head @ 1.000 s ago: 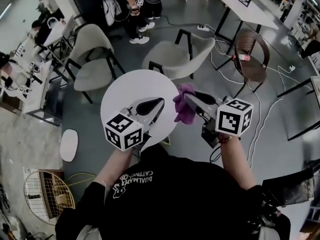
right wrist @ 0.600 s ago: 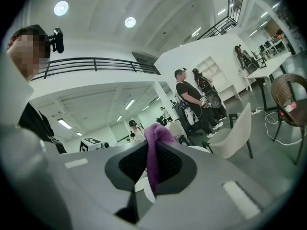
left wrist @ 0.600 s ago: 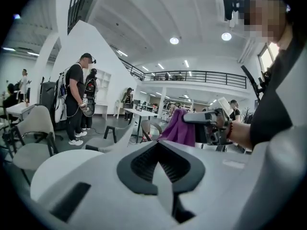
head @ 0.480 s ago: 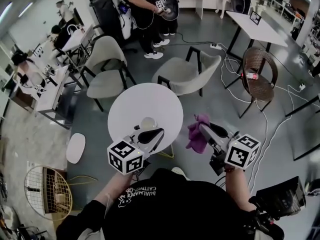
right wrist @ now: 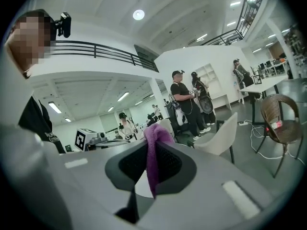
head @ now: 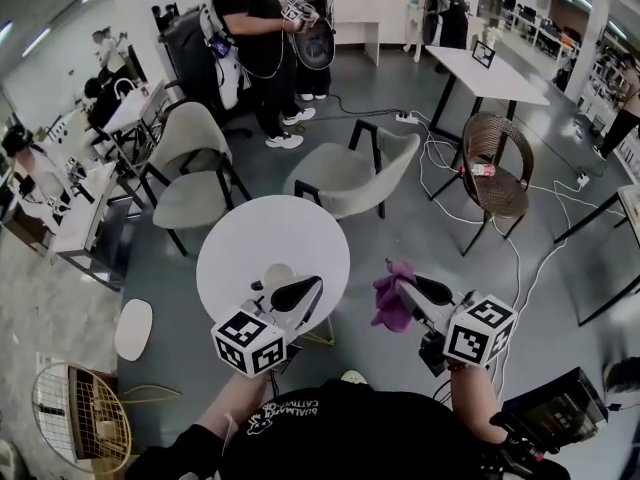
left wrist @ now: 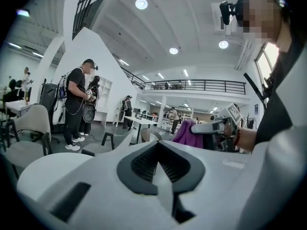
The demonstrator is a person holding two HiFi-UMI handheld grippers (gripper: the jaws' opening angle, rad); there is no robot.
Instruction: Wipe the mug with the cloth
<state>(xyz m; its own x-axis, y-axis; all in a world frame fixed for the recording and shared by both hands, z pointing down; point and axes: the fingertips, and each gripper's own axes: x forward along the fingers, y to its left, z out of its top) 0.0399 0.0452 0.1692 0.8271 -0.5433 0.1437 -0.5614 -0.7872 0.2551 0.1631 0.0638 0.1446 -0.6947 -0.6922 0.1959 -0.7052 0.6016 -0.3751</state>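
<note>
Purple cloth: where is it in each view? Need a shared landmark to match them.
Head view: purple cloth, lower centre-right, right of the round table.
Left gripper view: purple cloth, centre-right, mid-height.
Right gripper view: purple cloth, dead centre, pinched in the right gripper.
Shared landmark: standing person in black shirt.

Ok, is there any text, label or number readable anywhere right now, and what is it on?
White print on the person's black shirt: upside down in the head view, too blurred to read.
Left cube, right cube: square markers only, no letters.
Nothing else readable in any view.
</note>
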